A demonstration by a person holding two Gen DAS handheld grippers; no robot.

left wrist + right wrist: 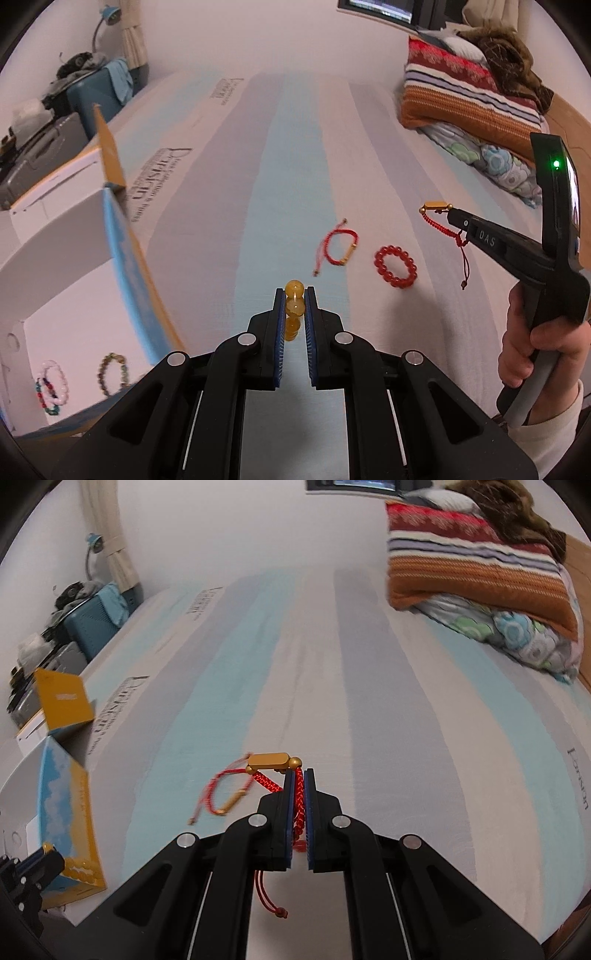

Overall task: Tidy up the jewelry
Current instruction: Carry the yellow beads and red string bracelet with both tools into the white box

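Both bracelets are picked up: the left gripper (294,295) pinches the yellow bead bracelet (294,301), the right gripper (298,775) pinches the red cord bracelet (275,766), and next both should go into the white box (74,280).

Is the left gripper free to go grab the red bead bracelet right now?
Probably not yet. The left gripper is shut on a yellow bead bracelet, so it must drop that first. Otherwise the path looks open: the red bead bracelet lies alone on the bed, just ahead to its right.

Black left claw (294,295) with blue pads (279,325), silver screws; cream sleeve (550,432).
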